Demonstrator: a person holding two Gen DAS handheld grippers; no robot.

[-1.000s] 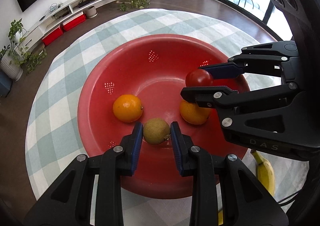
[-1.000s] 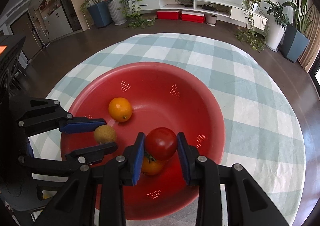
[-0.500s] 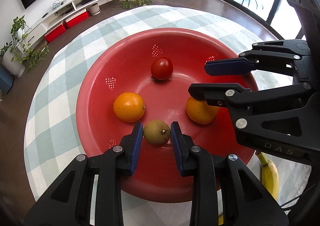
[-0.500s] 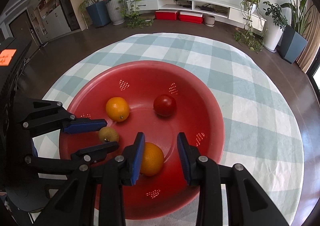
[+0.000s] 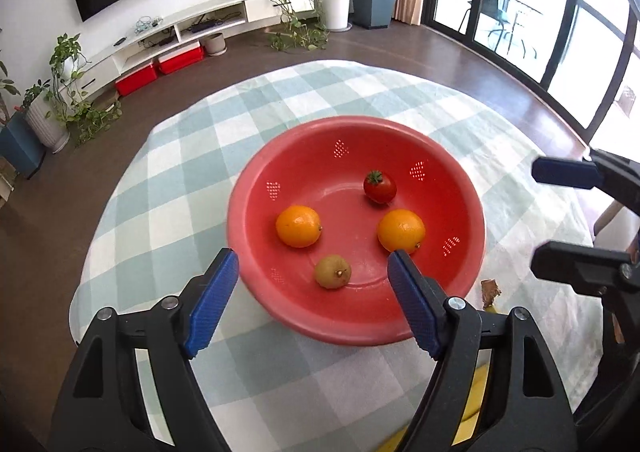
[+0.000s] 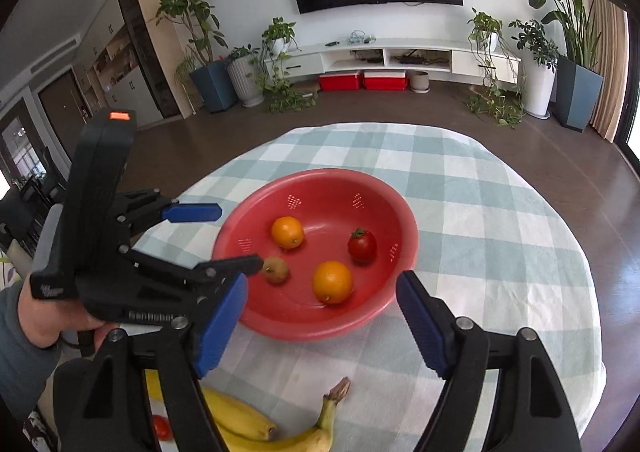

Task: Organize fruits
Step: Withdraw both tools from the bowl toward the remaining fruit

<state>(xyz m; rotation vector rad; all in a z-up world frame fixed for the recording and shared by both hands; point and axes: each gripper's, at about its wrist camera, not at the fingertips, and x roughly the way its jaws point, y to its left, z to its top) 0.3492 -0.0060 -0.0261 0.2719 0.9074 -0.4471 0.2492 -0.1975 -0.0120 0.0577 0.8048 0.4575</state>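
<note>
A red bowl (image 5: 256, 192) (image 6: 384, 192) sits on the checked tablecloth. In it lie two oranges (image 5: 298, 226) (image 5: 401, 230) (image 6: 287, 232) (image 6: 332, 281), a tomato (image 5: 379, 186) (image 6: 362, 245) and a small brown kiwi (image 5: 333, 271) (image 6: 275, 269). My left gripper (image 5: 312, 276) is open and empty, held back above the bowl's near rim; it also shows in the right wrist view (image 6: 224, 236). My right gripper (image 6: 320, 292) is open and empty, back from the bowl; it also shows in the left wrist view (image 5: 560, 212).
Bananas (image 6: 256, 424) and a small red fruit (image 6: 161, 426) lie on the cloth near the front edge. A banana tip (image 5: 472, 404) shows under the left gripper. The round table (image 6: 520, 252) drops off to dark floor all around.
Both grippers opened wide and pulled up and back from the bowl. The kiwi was let go by the left gripper; the tomato, dropped by the right earlier, rests in the bowl.
</note>
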